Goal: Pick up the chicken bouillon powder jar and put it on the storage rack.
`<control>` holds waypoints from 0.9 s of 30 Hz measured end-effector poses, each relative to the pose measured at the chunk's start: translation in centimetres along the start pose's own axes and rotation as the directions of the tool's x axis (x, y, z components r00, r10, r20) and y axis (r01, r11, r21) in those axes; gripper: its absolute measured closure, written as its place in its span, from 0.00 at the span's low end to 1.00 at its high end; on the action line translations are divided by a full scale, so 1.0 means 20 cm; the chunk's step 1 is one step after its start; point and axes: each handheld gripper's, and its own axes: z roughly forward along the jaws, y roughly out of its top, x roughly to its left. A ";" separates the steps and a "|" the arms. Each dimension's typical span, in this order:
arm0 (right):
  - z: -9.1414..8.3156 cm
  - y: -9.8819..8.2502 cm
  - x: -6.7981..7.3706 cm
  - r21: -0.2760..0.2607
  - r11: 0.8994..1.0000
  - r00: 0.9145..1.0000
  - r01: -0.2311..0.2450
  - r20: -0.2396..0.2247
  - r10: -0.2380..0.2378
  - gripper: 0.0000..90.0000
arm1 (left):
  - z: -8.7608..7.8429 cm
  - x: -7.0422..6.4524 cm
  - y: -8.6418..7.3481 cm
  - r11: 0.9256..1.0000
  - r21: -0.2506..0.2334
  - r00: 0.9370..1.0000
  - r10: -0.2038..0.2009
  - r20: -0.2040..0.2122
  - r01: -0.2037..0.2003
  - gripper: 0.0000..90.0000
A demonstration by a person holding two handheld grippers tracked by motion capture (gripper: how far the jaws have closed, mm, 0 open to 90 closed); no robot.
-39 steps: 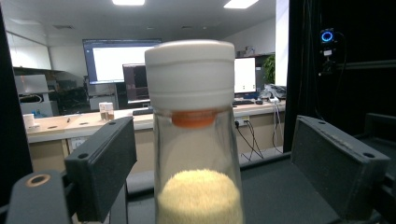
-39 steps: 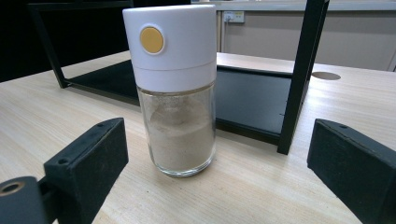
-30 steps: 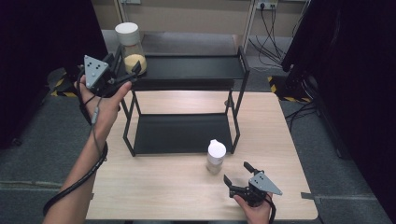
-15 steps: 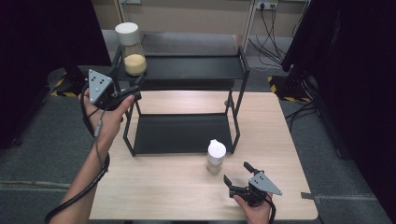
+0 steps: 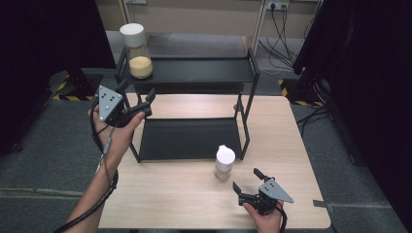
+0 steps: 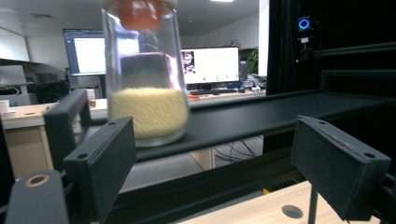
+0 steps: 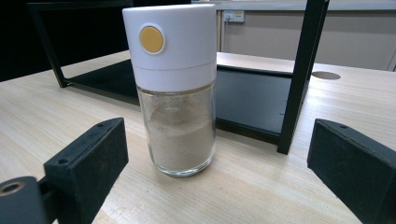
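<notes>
A tall glass jar (image 5: 136, 59) with a white lid and yellow grains stands at the left end of the black rack's top shelf (image 5: 204, 70). My left gripper (image 5: 136, 94) hovers open at the rack's left front corner, below and in front of that jar. In the left gripper view the jar (image 6: 147, 95) stands beyond the open left gripper (image 6: 217, 136), apart from it. A small white-capped shaker (image 5: 224, 163) of pale powder stands on the table in front of the rack. My right gripper (image 5: 247, 180) rests open just behind it. In the right gripper view the shaker (image 7: 175, 93) stands ahead of the right gripper (image 7: 218, 156), untouched.
The rack's lower shelf (image 5: 189, 138) lies bare on the wooden table (image 5: 170, 194). A rack leg (image 7: 299, 74) stands just right of the shaker. Dark curtains flank the table, and cables run along the floor behind it.
My left gripper has drawn back and down from the jar on the top shelf, toward the rack's left front. The right gripper and the shaker have stayed still.
</notes>
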 end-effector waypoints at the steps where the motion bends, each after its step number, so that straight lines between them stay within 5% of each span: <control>1: 0.00 0.00 0.00 -0.001 1.000 1.000 0.001 0.000 -0.001 0.06 | 0.00 0.00 -0.01 1.000 0.001 1.000 0.000 0.004 0.000 0.15; 27: 0.00 0.00 0.00 -0.004 1.000 1.000 0.004 0.001 -0.004 0.06 | -0.13 -0.07 -0.24 0.999 0.050 0.999 -0.019 0.035 0.018 0.15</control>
